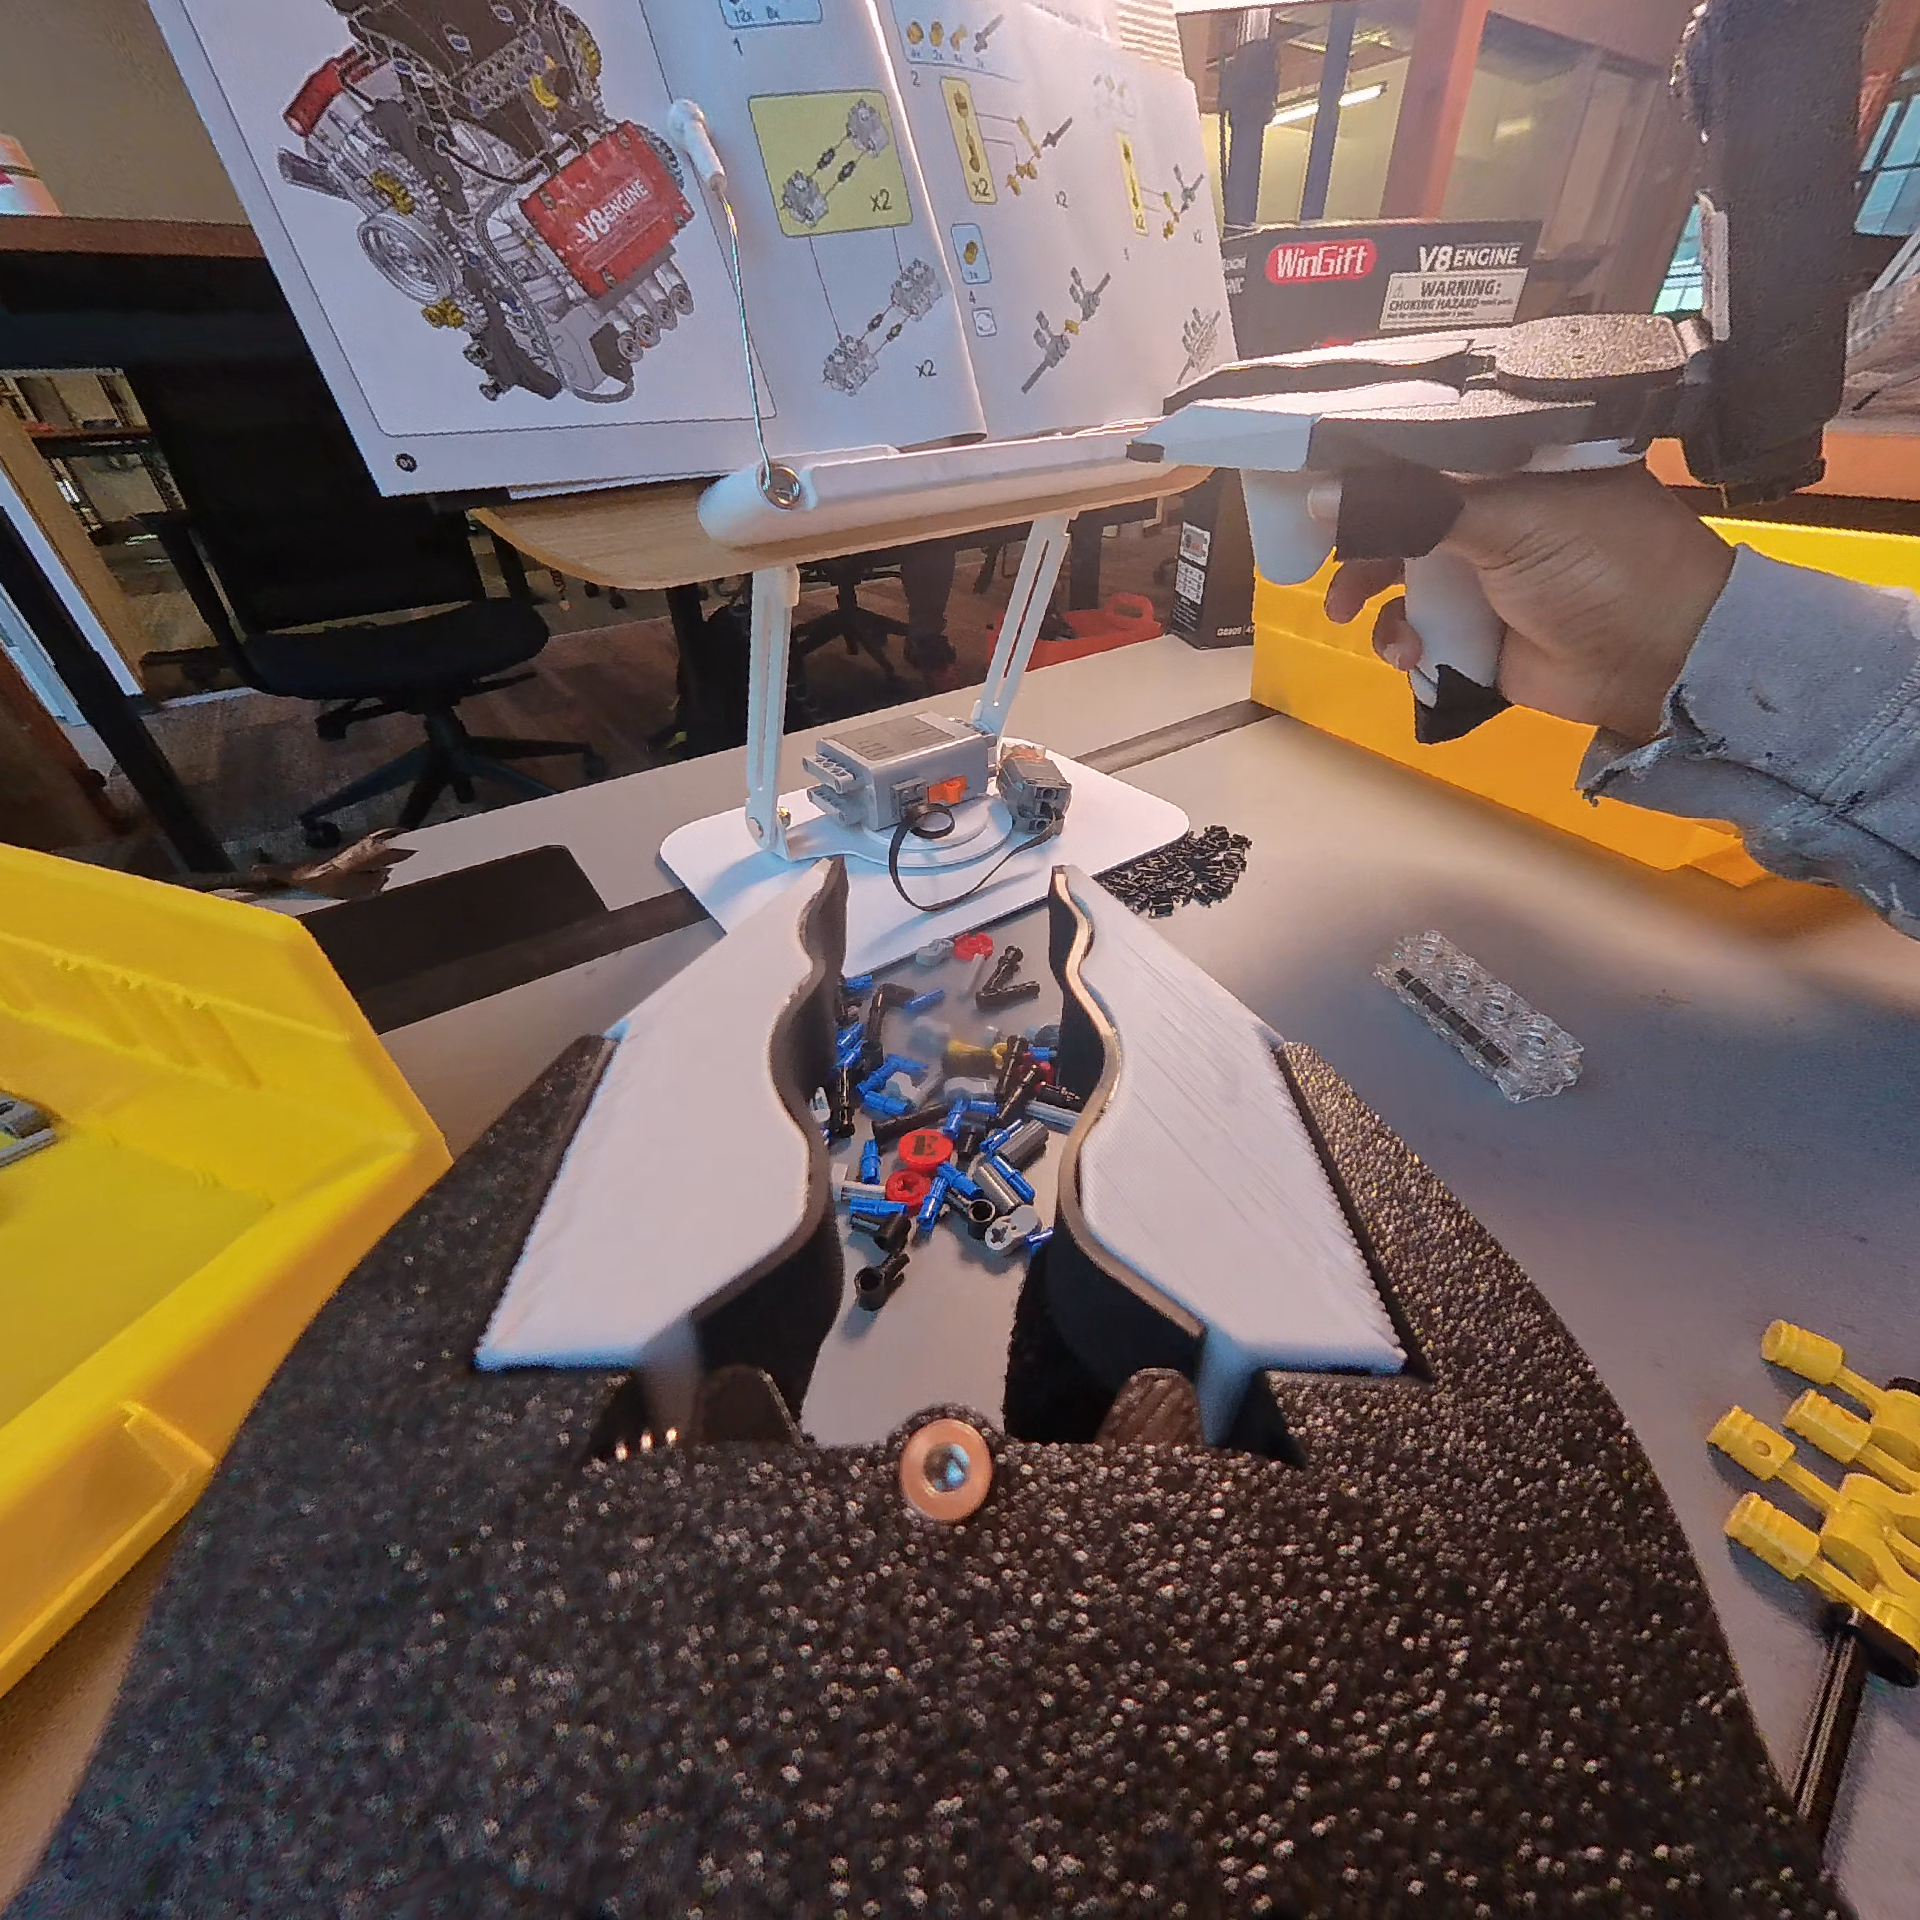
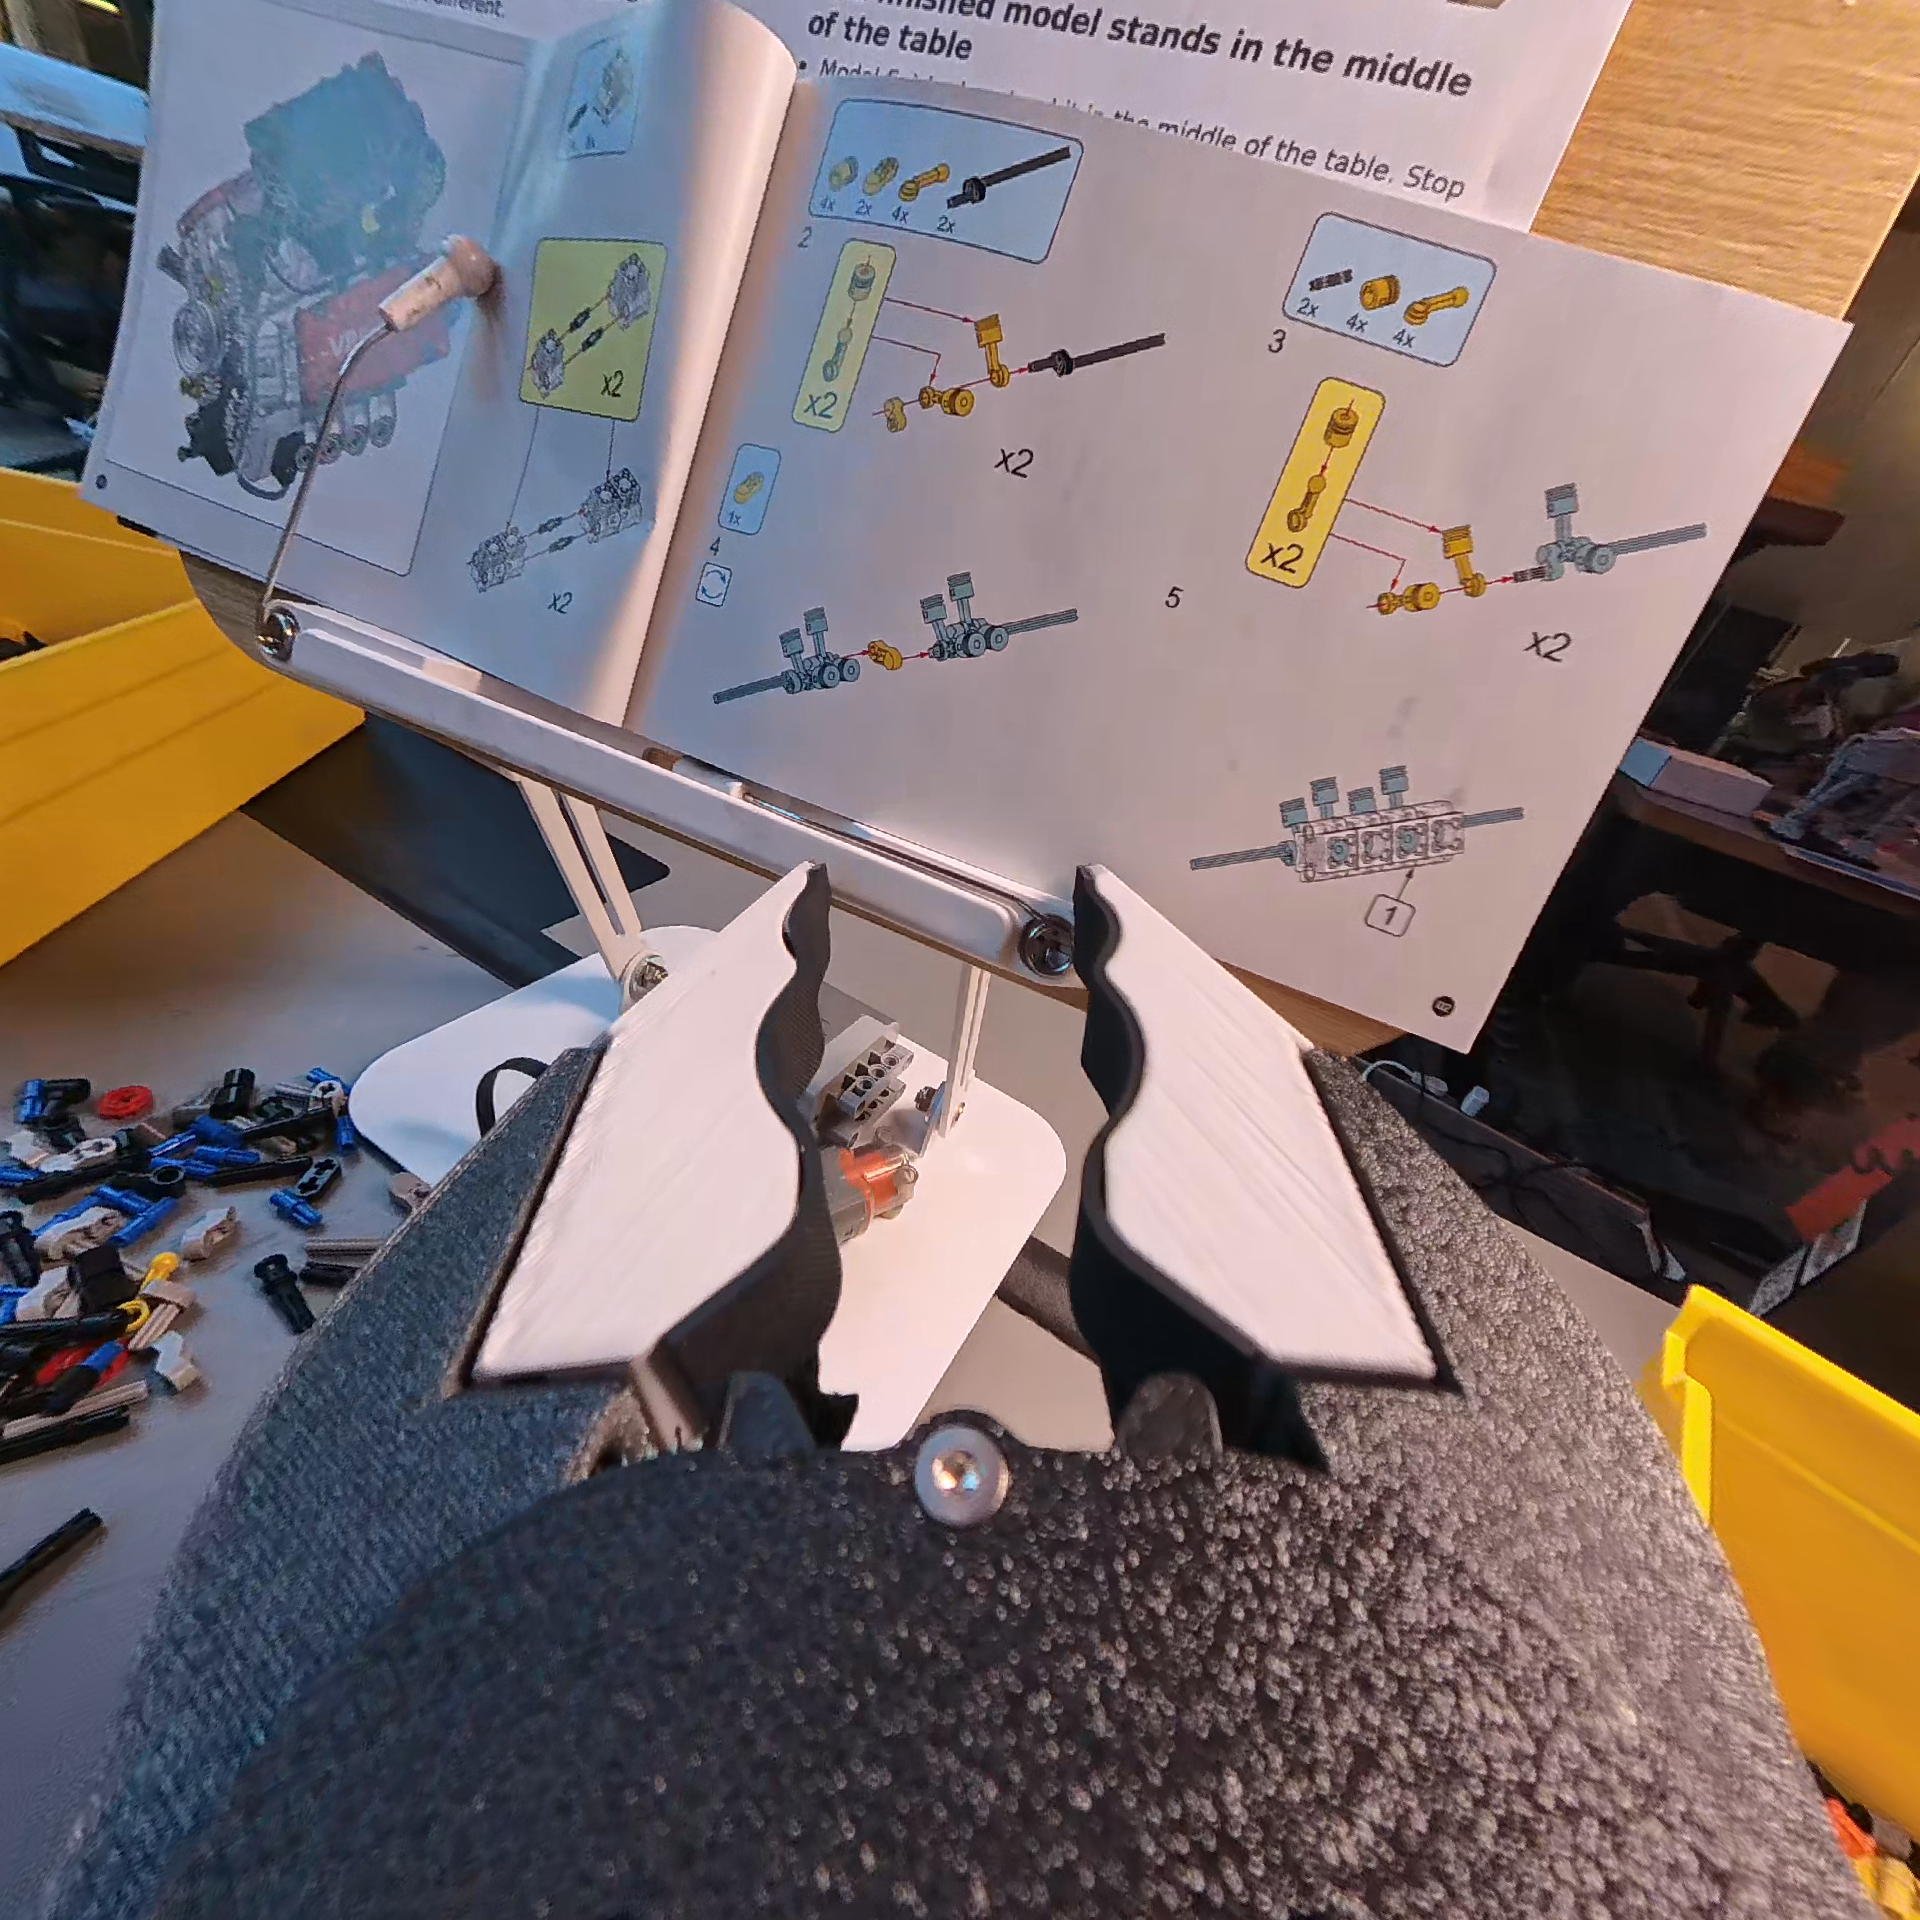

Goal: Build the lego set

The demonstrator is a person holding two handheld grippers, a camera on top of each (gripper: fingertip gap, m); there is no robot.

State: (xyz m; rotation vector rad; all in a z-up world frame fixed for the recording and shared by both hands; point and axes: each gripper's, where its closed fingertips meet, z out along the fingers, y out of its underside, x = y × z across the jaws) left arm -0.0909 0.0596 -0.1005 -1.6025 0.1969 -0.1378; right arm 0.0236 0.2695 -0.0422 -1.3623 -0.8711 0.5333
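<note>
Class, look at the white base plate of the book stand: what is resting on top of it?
On the base plate sit a grey battery box, a small grey motor and black cable. The left gripper's fingers hide its front edge.

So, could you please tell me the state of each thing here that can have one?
left gripper: open, empty, over the pile of small parts.
right gripper: open, empty, raised towards the booklet.
instruction booklet: open, propped on the stand.
clear block: lying flat, untouched.
yellow piston pieces: assembled, lying on the table.
grey battery box: on the stand's base, cable attached.
</note>
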